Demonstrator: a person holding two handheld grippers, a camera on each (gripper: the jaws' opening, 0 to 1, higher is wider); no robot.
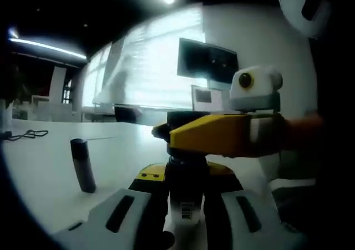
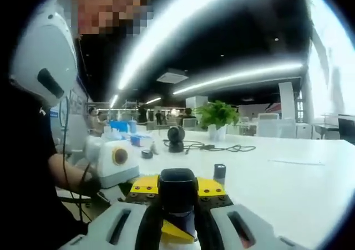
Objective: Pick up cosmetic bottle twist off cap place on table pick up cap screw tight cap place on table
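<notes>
Left tongs (image 1: 186,214) pinching cosmetic bottle (image 1: 187,205) upright above white counter (image 1: 44,172), right tongs (image 2: 177,219) reaching in level from right and pinching its dark cap (image 2: 177,190), separate dark tube (image 1: 83,165) standing left on counter.
</notes>
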